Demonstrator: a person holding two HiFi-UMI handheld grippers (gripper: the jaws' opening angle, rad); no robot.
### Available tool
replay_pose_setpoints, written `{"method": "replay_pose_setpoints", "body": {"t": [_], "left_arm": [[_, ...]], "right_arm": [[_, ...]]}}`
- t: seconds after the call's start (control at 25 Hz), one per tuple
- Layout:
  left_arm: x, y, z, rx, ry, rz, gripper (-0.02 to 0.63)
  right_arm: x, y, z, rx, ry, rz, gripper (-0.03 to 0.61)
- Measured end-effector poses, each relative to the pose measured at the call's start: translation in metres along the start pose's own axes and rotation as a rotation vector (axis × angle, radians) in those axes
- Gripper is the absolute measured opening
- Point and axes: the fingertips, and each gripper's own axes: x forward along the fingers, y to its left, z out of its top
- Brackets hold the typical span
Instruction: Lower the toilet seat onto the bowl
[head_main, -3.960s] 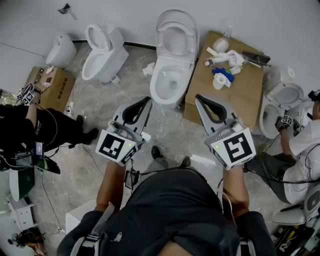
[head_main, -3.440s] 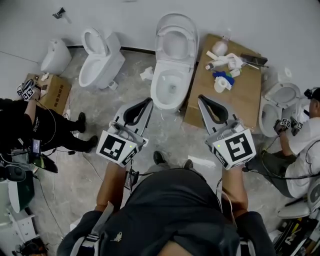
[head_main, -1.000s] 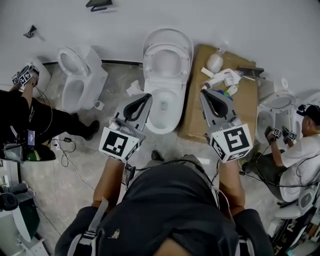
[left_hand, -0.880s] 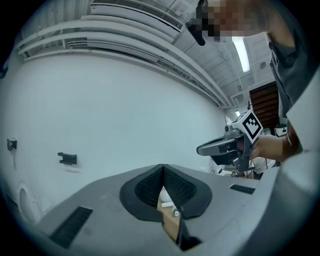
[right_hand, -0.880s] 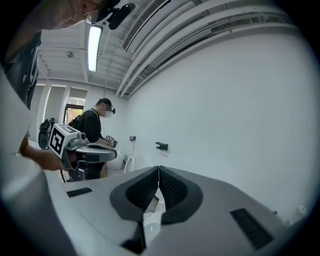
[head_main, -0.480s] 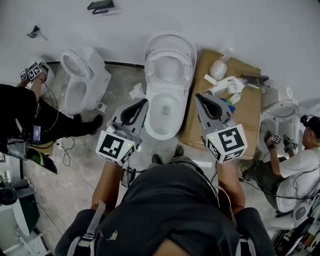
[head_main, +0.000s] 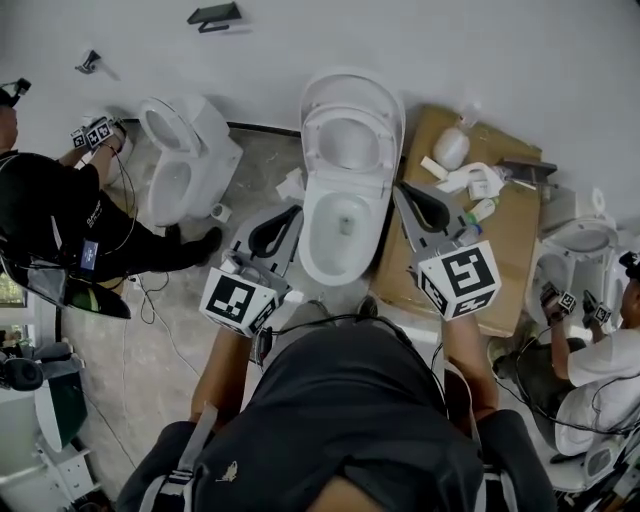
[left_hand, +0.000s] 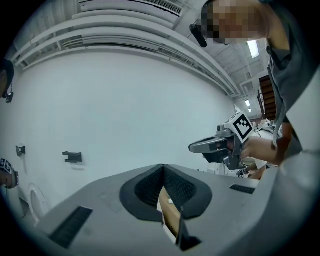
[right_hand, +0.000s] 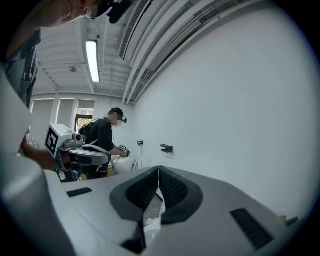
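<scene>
The white toilet stands against the wall in the head view, its bowl (head_main: 340, 215) open. Its seat and lid (head_main: 352, 125) are raised and lean back toward the wall. My left gripper (head_main: 296, 210) is shut and empty, its tips just left of the bowl's rim. My right gripper (head_main: 402, 187) is shut and empty too, just right of the bowl near the seat's hinge end. Neither touches the seat. In the left gripper view the jaws (left_hand: 162, 166) meet at their tips; in the right gripper view the jaws (right_hand: 158, 168) do the same.
A cardboard sheet (head_main: 490, 250) with a bottle and white fittings lies right of the toilet. A second toilet (head_main: 185, 150) stands at the left, where a person in black (head_main: 60, 220) works. Another person (head_main: 590, 350) crouches by a toilet (head_main: 575, 245) at the right.
Both grippers have moved a little forward and now flank the bowl more closely. The head view has shifted, so the toilet sits further right. The person in black has moved toward the left toilet.
</scene>
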Motion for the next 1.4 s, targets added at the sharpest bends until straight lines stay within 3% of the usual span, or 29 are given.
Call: {"method": "replay_pose_setpoints", "body": {"t": [0.2,0.44,0.96,1.2,1.4], "left_arm": [[0.006,0.014,-0.006,-0.024,-0.004,0.002,0.003],[0.017,0.043,-0.009,-0.040,-0.025,-0.054,0.003],[0.021,0.149,-0.018,-0.089,-0.054,-0.165,0.003],[0.023,0.174,-0.027,-0.104,-0.054,-0.180,0.003],[0.035,0.178,-0.033,-0.117,-0.017,-0.159,0.003]], "right_arm": [[0.012,-0.001,-0.008,0.000,0.024,0.002,0.009],[0.037,0.000,0.001,-0.011,0.046,-0.047,0.009],[0.123,0.028,0.022,-0.026,0.098,-0.158,0.009],[0.152,0.036,0.017,-0.051,0.138,-0.150,0.009],[0.170,0.011,0.008,-0.069,0.168,-0.131,0.009]]}}
